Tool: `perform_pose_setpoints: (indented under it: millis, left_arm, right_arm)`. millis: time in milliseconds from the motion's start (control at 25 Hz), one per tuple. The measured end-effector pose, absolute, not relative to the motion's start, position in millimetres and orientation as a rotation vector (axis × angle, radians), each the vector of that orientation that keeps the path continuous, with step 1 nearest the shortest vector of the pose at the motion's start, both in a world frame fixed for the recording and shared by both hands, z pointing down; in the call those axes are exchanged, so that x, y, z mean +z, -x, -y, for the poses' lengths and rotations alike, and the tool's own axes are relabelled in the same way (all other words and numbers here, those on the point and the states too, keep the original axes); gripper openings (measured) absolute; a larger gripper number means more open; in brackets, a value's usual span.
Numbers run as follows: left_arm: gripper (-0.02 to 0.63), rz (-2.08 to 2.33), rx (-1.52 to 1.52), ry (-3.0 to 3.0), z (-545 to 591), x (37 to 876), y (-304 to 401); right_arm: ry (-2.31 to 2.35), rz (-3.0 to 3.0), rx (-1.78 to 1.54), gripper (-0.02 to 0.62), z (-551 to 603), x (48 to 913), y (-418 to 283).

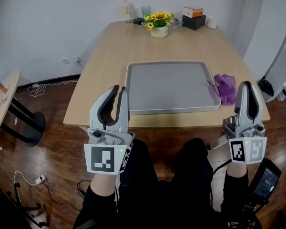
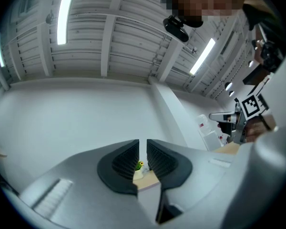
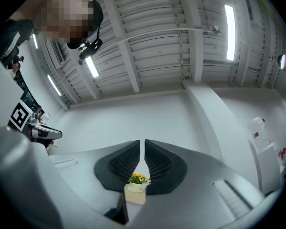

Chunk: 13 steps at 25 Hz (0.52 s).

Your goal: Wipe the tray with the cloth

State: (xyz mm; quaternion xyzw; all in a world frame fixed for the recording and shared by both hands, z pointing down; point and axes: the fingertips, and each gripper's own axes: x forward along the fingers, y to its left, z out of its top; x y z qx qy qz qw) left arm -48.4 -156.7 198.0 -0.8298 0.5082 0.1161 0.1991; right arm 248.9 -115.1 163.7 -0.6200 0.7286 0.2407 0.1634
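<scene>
Left gripper (image 1: 120, 89) closed, empty | right gripper (image 1: 245, 85) same | purple cloth (image 1: 225, 88) (against tray (image 1: 171, 110) rim): grabbing may drag tray

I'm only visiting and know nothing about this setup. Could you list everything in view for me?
table: one, light wood, centre
tray: one, grey, on the table's near half
cloth: one, purple, crumpled at the tray's right rim
flowers: one pot, yellow in white, table's far edge
boxes: two, orange on black, table's far right corner
cup: one, white, right of the boxes
side table: one, light wood, far left
cables: several, white, left of the table
left gripper: one, grey, shut and empty, before the table's near edge
right gripper: one, grey, shut and empty, on the right
legs: two, dark, bottom centre
</scene>
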Motion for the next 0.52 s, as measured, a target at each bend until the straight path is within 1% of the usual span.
perform_pose_setpoints:
  millis: [520]
  left_arm:
    - [0.031, -1.432, 0.315, 2.320, 156.3, 200.6, 52.2]
  right_arm:
    - [1.766, -2.102, 0.737, 0.020, 113.4, 161.5, -238.3]
